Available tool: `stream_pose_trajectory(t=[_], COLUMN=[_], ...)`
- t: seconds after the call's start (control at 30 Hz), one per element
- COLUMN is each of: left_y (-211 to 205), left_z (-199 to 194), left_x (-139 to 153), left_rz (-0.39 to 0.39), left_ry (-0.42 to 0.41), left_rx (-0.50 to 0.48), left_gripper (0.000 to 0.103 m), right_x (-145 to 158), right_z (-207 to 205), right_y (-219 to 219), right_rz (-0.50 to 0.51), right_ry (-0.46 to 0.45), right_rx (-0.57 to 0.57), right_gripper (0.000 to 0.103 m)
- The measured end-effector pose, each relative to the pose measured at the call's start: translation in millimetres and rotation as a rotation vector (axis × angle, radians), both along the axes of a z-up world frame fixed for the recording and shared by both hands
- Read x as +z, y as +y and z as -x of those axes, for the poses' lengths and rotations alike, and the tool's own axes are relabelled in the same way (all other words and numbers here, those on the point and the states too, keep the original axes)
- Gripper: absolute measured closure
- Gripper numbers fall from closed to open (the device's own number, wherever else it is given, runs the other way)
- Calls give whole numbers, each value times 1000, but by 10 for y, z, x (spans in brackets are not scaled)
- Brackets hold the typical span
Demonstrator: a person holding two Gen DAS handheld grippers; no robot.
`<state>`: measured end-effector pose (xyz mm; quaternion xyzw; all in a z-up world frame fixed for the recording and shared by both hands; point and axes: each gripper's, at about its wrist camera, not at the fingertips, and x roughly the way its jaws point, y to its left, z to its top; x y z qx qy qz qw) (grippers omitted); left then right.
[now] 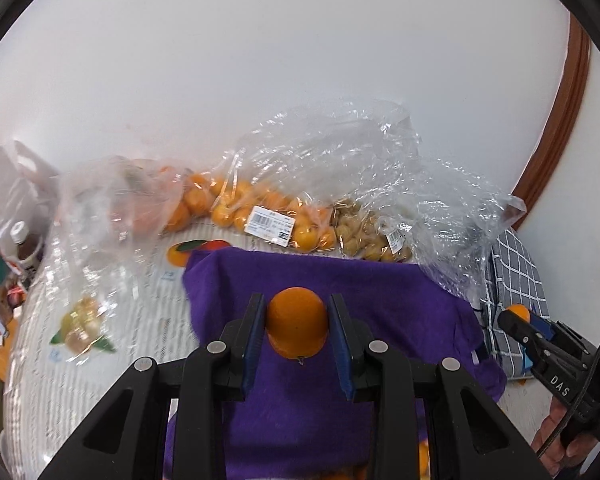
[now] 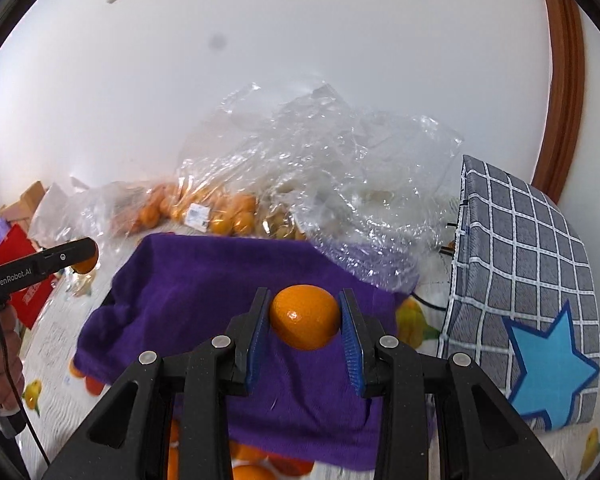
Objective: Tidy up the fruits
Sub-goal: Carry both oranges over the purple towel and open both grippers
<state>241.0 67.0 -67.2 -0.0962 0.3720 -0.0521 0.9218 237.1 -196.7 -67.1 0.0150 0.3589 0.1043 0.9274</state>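
Two hand-held tools hover over a purple cloth (image 1: 332, 320) spread on a surface covered with a fruit-printed sheet (image 1: 112, 320), which may be a bench or a bed; I cannot tell which; the left tool (image 1: 298, 334) has its two blue-padded fingers (image 1: 254, 336) pressed against the sides of a small orange (image 1: 297, 322), pinching it above the middle of the cloth; the right tool (image 2: 305, 330) likewise pinches a second orange (image 2: 305, 317) between its blue pads, above the cloth's right part; in the left wrist view the right tool appears at the far right, past the cloth's right edge, with its orange just showing at the tip; in the right wrist view the left tool reaches in from the left, past the cloth's left edge; along the far edge of the cloth, by the white wall, lie crumpled clear plastic bags (image 1: 340, 168); one holds many small oranges (image 1: 228, 208) and bears a white price label (image 1: 271, 227), another beside it on the right holds pale brownish fruit (image 1: 360, 236); more oranges (image 2: 252, 468) peek out under the cloth's near edge; a grey checked fabric bag (image 2: 520, 260) with a blue star stands near the cloth's right side; clutter, including a red box (image 2: 24, 272), sits off to the left.
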Motion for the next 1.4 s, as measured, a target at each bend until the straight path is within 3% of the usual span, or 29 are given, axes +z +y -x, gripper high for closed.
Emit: stream_pose_trajectory(t=[0.3,0.57,0.83,1.0,1.07,1.13,1.23,1.4], left_y=[-85,-164,-162,-216,-248,-261,-274,-265], left_z=[-365,-512,-588,-598,-602,-579,-500,-300], left_x=[-540,-735,-830,-837,-824,-764,-589,-229], left_rz=[-70,-101,-85,-112,-128,-141,-157,-154], left_ry=[99,182,219,223,233,235,192,110], left_rx=[-34,-71,-74,-73,-75,-74,-64,-46], left_gripper=[73,73,73,73,71,65,59,59], right_x=[-480,-809,-918,-901,-865,-784,-630,-387], right_z=[-436,-543,-555,-538,-514,-456,-278,153], right_y=[-13,43,86,105,111,130,107,46], right_rz=[4,25,36,34,34,34,9,31], right_ry=[110,188,202,192,192,181,166,121], right_rx=[-19,-11,-4,7,7,11,0,-42], right_gripper=[69,69,69,63,51,46,43,42])
